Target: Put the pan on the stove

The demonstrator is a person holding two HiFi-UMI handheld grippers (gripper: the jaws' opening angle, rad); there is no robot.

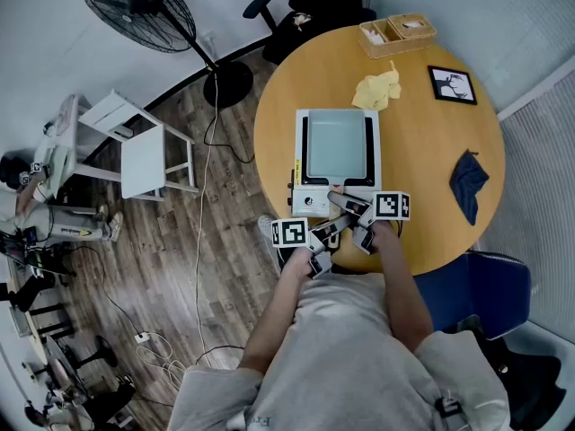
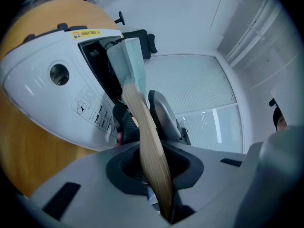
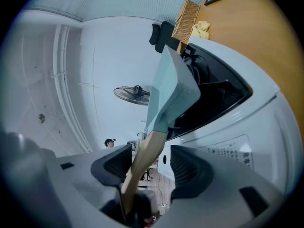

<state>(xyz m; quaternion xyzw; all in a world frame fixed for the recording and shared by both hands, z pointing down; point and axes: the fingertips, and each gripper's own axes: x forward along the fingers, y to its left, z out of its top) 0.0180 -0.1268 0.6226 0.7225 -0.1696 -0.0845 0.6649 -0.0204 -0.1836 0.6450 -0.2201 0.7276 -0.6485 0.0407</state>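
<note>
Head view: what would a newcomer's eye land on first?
A pale green square pan over the white stove, at the near edge of the round wooden table. Its wooden handle is clamped in the left gripper, while the right gripper stands open around it.

- Stove point(image 1: 314, 201): on the table point(image 1: 422, 142), near its front edge.
- Pan point(image 1: 337, 146): on the stove.
- Napkin point(image 1: 377, 90): just behind the stove.
- Box point(image 1: 397, 34): farther behind the stove.
- Picture frame point(image 1: 452, 85): behind-right of the stove.
- Cloth point(image 1: 469, 184): right of the stove, well apart.

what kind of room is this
Likely an office or workroom, not a kitchen: a portable stove sits on a round wooden table, with an office chair and a standing fan nearby.
</note>
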